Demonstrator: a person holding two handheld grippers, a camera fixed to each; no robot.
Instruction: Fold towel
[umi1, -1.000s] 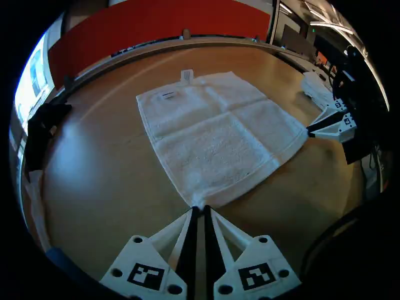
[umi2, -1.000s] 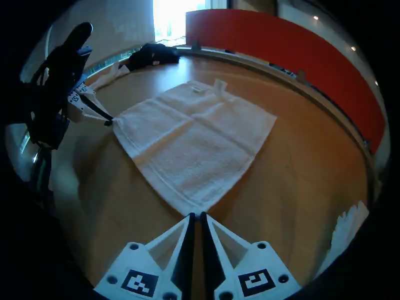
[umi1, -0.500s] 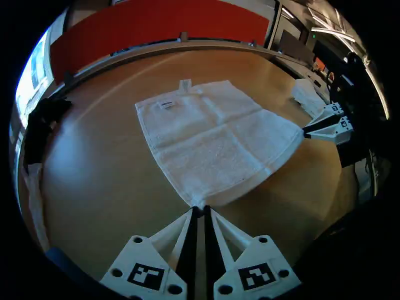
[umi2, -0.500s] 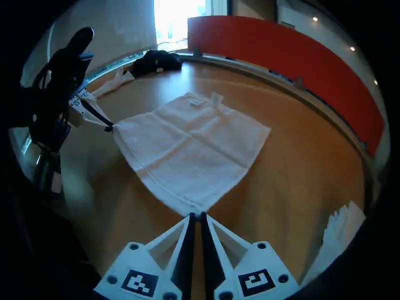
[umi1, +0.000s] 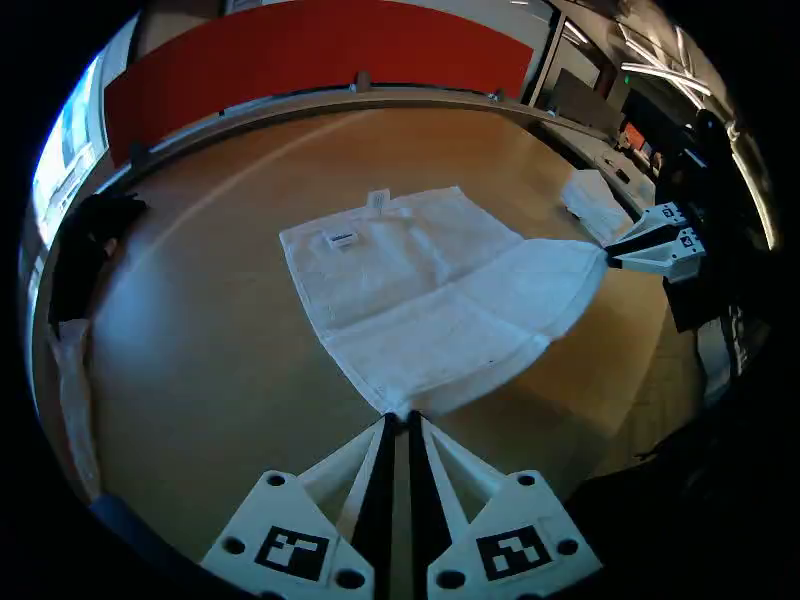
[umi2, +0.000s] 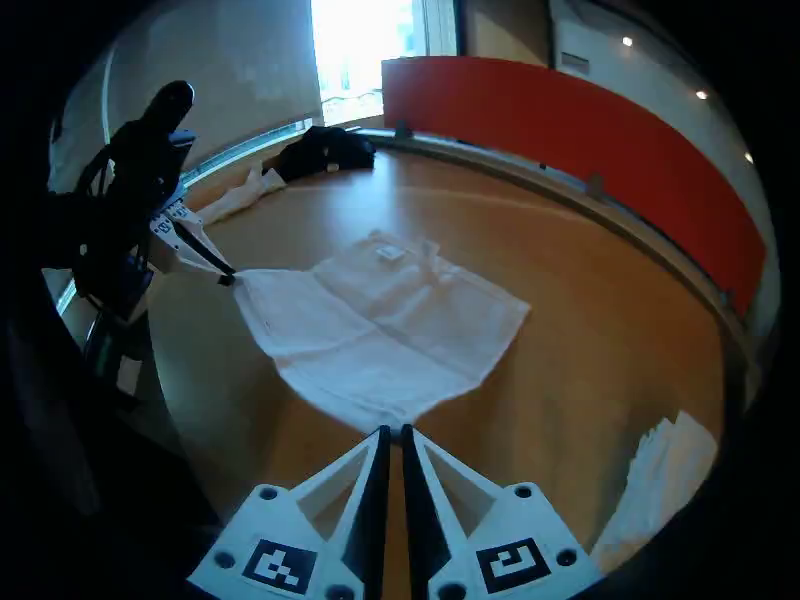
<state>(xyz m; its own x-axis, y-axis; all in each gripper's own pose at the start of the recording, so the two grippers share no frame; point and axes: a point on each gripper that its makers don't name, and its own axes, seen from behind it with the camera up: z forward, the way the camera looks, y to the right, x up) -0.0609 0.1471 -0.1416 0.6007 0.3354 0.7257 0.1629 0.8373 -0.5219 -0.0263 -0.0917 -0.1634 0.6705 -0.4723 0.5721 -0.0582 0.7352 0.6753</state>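
A white towel lies on a round wooden table, its near edge lifted off the top. My left gripper is shut on one near corner of the towel. My right gripper is shut on the other near corner. In the left gripper view the right gripper holds its corner at the far right. In the right gripper view the left gripper holds its corner at the left. The towel's far half with its tags still rests flat.
A red panel runs behind the table's far rim. A dark bundle and a pale cloth lie near the window side. Folded white cloth sits beside the table's edge.
Both grippers have risen and drawn back with their corners. The towel's near edge has come up off the table and now sags between them, while the far half stays down.
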